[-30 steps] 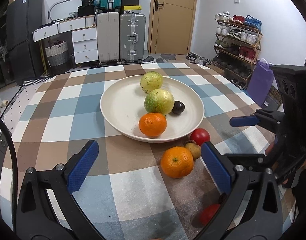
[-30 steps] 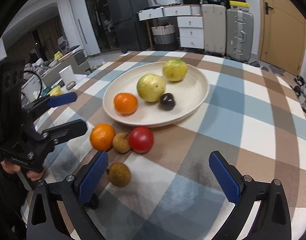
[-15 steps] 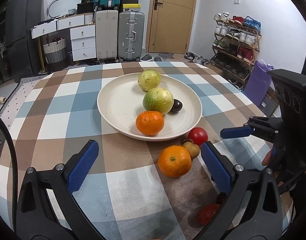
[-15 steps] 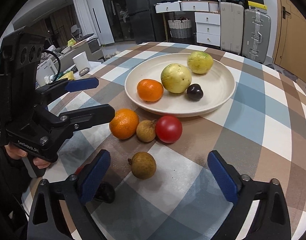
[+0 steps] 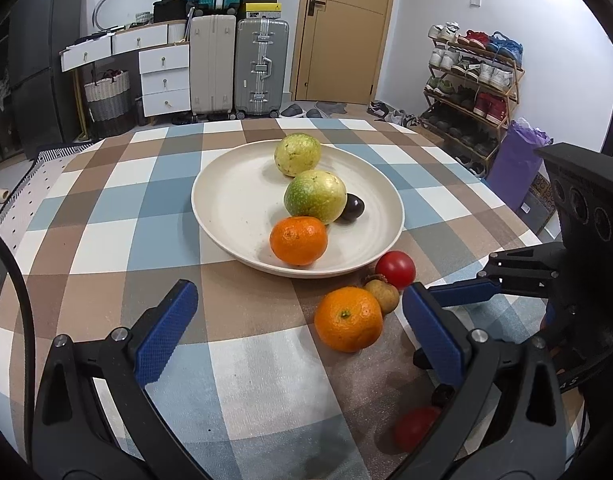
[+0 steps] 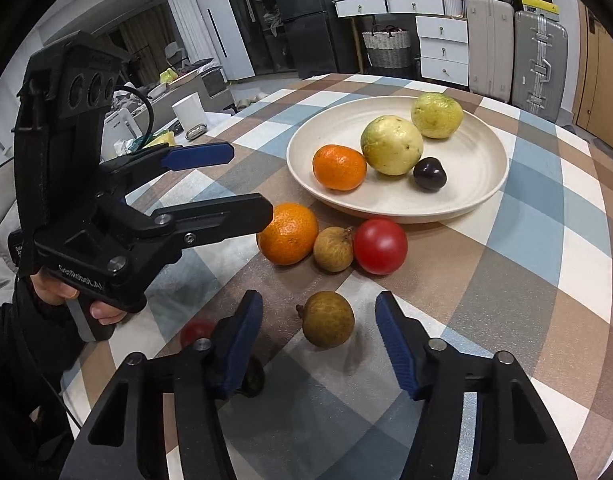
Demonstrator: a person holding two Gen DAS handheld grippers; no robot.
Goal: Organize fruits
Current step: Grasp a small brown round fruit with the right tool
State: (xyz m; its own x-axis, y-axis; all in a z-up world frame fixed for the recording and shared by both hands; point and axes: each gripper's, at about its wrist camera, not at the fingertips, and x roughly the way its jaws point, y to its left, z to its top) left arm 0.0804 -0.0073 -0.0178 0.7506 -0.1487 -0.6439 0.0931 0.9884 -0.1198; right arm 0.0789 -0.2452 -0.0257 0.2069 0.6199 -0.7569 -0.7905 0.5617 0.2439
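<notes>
I see the plate (image 6: 490, 184) on the checked tablecloth (image 6: 546, 272) holding four fruits; five loose fruits lie just beside its near rim. My left gripper (image 5: 296, 330) hangs with fingers wide apart near the loose orange (image 5: 348, 319). My right gripper (image 6: 318, 344) brackets the brown fruit (image 6: 328, 319), fingers apart, not touching. Risk: both grippers work the same crowded patch and could collide. Risk: an off-centre closure could roll the round brown fruit away. The small red fruit (image 6: 197, 330) lies half hidden behind a finger.
</notes>
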